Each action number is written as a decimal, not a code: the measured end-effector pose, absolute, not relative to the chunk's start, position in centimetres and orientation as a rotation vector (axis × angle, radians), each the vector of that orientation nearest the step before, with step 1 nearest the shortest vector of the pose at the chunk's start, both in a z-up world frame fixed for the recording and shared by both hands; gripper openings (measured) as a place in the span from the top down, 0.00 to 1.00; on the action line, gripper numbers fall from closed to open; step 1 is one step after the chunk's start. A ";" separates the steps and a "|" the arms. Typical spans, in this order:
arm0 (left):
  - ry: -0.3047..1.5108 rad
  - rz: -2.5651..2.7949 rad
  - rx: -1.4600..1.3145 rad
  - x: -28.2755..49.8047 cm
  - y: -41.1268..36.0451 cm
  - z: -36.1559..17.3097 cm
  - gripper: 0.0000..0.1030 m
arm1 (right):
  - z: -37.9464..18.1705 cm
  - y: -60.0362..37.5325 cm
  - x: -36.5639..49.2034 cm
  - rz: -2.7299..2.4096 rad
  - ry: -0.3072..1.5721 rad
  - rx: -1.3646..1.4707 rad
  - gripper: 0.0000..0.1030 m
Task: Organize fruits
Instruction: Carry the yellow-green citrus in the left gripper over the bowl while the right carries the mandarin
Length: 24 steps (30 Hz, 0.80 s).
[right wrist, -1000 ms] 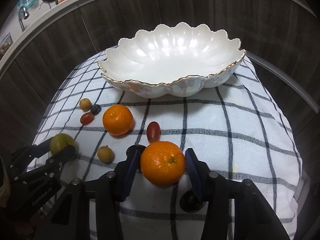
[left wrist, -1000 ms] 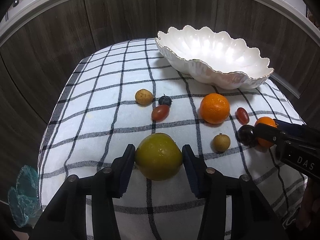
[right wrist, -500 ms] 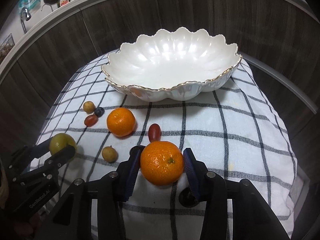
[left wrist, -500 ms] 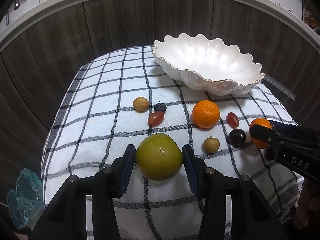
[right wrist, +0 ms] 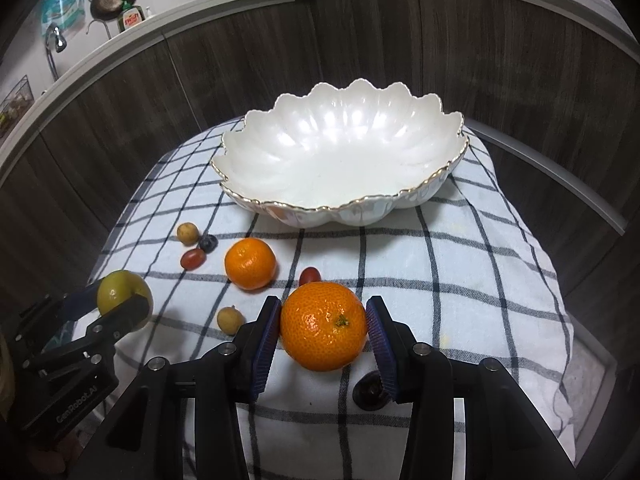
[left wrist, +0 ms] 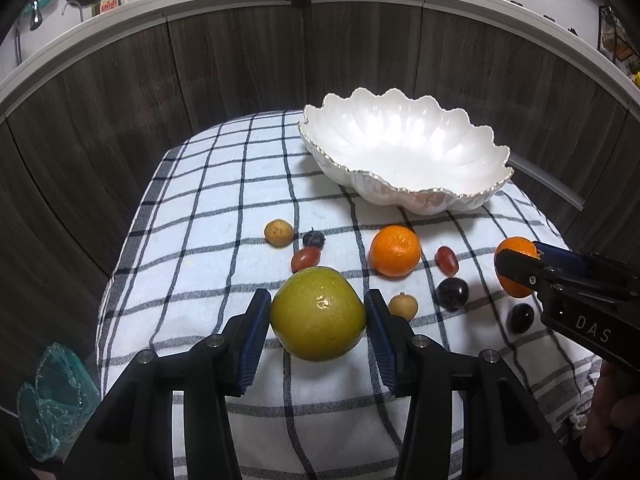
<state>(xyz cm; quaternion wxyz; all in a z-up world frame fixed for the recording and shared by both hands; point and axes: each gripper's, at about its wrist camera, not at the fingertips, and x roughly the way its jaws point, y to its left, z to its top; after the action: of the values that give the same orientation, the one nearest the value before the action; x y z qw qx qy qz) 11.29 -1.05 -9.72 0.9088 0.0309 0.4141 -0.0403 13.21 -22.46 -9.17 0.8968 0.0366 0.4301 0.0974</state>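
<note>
My left gripper (left wrist: 318, 314) is shut on a yellow-green citrus fruit (left wrist: 318, 312) and holds it above the checked cloth (left wrist: 208, 216). My right gripper (right wrist: 323, 326) is shut on an orange (right wrist: 323, 326), also lifted; it shows at the right in the left wrist view (left wrist: 516, 264). A white scalloped bowl (right wrist: 340, 160) stands empty at the back of the cloth. On the cloth lie another orange (right wrist: 250, 263), two red grape tomatoes (left wrist: 306, 259) (left wrist: 447, 260), a blueberry (left wrist: 313, 239), two small tan fruits (left wrist: 279, 233) (left wrist: 403, 306) and two dark plums (left wrist: 452, 294) (left wrist: 521, 318).
Dark wood panels (left wrist: 240, 60) curve round behind the table, with a white counter above holding dish soap (right wrist: 132, 20) and pans. A teal mesh bag (left wrist: 52, 396) lies low at the left. The cloth falls off at the table's edges.
Both grippers have risen and pulled back from the cloth with their fruits, so the bowl and the loose fruits look farther away. The loose fruits have not moved.
</note>
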 end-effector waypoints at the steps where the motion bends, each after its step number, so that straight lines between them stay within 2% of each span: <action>1: 0.851 -0.083 0.066 11.4 -1.1 -9.5 0.54 | -9.0 -22.5 13.3 0.201 0.888 0.077 0.56; 24: 0.796 -0.107 0.094 15.7 -3.1 -5.7 0.54 | -5.9 -24.1 17.1 0.167 0.831 0.083 0.56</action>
<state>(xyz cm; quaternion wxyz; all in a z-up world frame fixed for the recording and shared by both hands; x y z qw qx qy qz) 15.69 -3.08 -5.71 0.9195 0.0456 0.3870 -0.0518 17.11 -24.14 -5.94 0.9108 0.0404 0.4029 0.0812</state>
